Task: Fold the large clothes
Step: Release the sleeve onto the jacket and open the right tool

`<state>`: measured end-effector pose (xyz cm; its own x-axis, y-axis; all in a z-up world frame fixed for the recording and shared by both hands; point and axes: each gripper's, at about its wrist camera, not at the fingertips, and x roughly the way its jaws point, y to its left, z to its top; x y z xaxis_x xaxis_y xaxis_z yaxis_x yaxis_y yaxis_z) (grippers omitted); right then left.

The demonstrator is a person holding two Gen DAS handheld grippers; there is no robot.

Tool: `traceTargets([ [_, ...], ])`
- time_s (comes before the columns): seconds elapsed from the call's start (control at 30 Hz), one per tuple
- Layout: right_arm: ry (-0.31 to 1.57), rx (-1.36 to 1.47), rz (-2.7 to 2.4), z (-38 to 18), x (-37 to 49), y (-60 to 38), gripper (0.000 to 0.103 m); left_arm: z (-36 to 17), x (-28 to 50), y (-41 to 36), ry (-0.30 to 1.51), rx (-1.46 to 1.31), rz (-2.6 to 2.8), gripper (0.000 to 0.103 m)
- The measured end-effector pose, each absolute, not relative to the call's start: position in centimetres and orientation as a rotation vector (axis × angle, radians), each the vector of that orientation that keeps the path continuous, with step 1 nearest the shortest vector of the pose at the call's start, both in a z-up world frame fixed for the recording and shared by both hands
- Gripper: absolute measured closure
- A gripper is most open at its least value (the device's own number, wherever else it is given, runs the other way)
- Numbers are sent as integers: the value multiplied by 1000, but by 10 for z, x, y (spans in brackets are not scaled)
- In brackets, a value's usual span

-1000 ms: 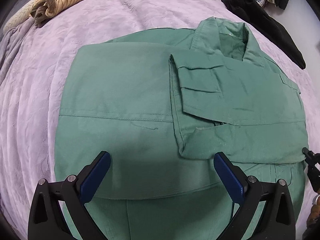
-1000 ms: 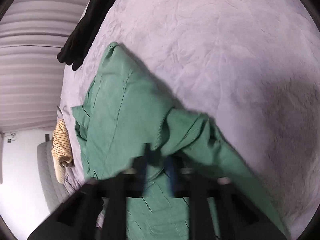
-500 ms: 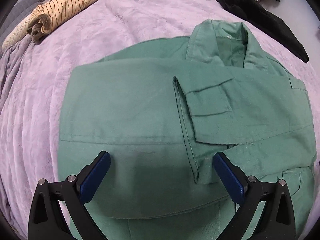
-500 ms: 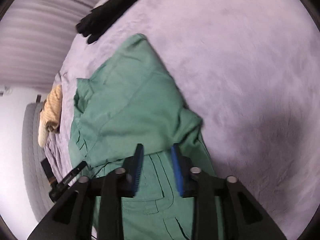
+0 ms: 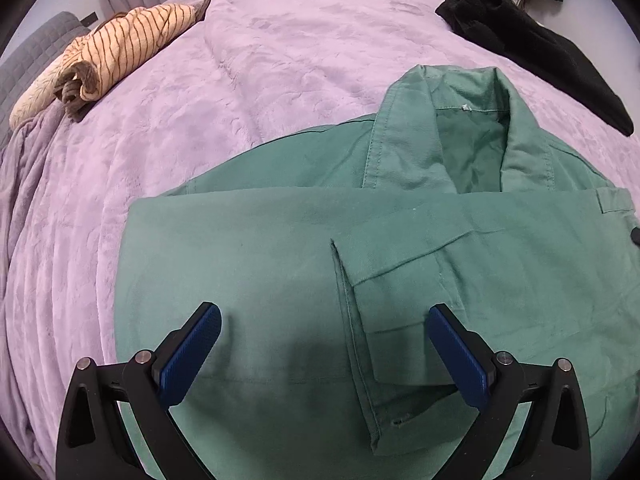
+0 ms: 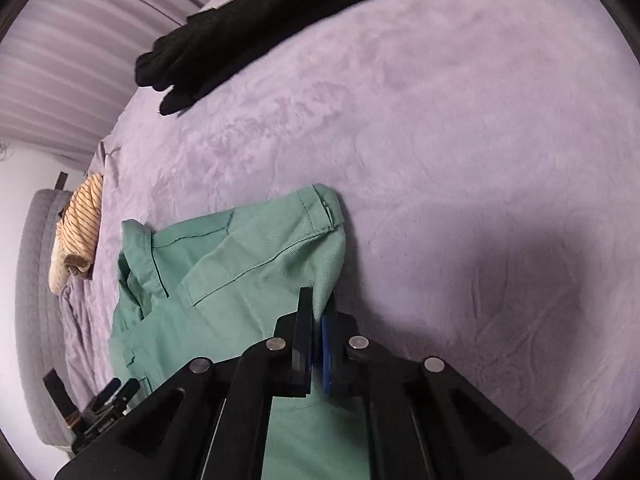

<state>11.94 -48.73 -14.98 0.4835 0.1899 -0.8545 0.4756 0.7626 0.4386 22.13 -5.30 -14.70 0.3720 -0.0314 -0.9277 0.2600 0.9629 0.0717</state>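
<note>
A green jacket (image 5: 280, 248) lies on the lilac bed cover (image 5: 300, 48), collar (image 5: 460, 128) at the far side and both sleeves folded across its front. My left gripper (image 5: 324, 344) is open and empty, held just above the jacket's middle, with the folded sleeve cuff (image 5: 384, 340) between its fingers' line. In the right wrist view the jacket (image 6: 224, 288) shows from its side. My right gripper (image 6: 318, 324) is shut on the jacket's right edge, with a fold of green cloth between the pads.
A rolled striped cream garment (image 5: 116, 52) lies at the far left by the grey headboard (image 5: 24, 60). Black clothes (image 5: 532, 44) lie at the far right; they also show in the right wrist view (image 6: 248, 28). Curtains (image 6: 68, 60) hang behind the bed.
My left gripper has moved forward over the jacket toward the collar, staying open. My right gripper opened partway, shifted along the jacket's edge, and has closed on the cloth again.
</note>
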Motion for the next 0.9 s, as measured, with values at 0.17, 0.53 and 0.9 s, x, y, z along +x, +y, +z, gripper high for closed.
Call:
traceTargets([
  [0.17,1107,722,-303,-170,114,-520,103,-174,250,-69,1177,235,-156,0],
  [0.53,1132,684,-226,-125,60,-491,98,-120,217,-44,1159,205,-225,0],
  [0.9,1270,611,-222,-171,11,-445,103,-165,196,-28,1264,134,-159,0],
])
